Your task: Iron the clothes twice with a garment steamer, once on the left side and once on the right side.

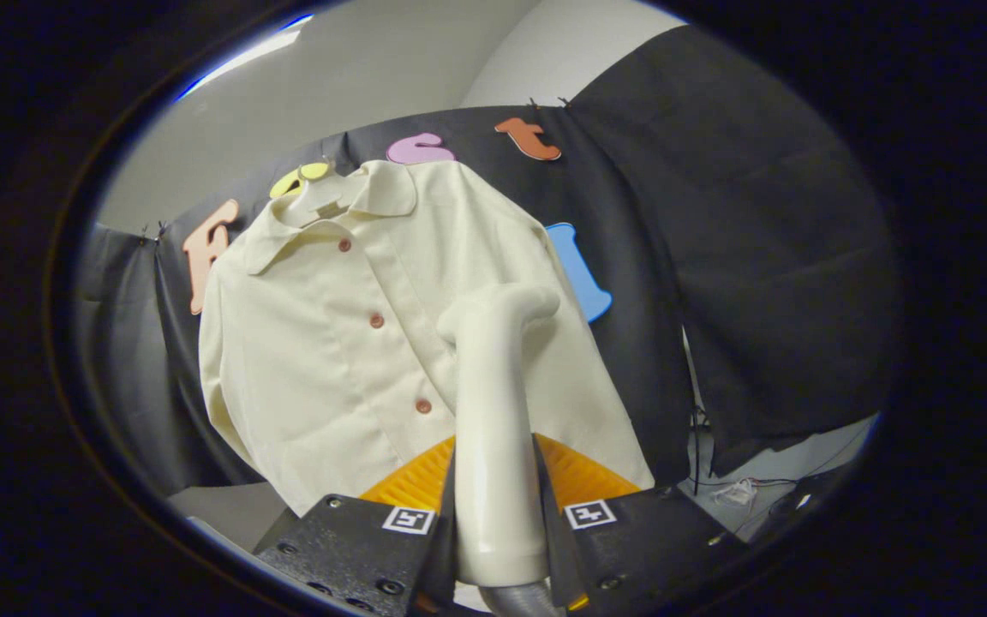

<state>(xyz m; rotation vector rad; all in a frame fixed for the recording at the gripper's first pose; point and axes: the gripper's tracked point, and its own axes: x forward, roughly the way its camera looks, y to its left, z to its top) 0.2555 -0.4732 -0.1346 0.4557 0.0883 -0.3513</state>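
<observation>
A cream shirt (356,343) hangs on a hanger (322,201) against the dark cloth wall (759,257) of the booth, its collar at the top and a row of reddish buttons (377,320) running down the front. It hangs tilted, well beyond the fingers. In front of it rises the garment steamer (498,428), a pale tube-shaped handle that stands upright between the fingers and bends at its top into a head turned toward the right side of the shirt, close to the fabric; whether it touches cannot be told. The gripper (498,531) is clamped on the steamer's handle, one finger pressing each side. An orange ribbed piece (583,476) shows just behind the fingers, below the shirt's hem.
</observation>
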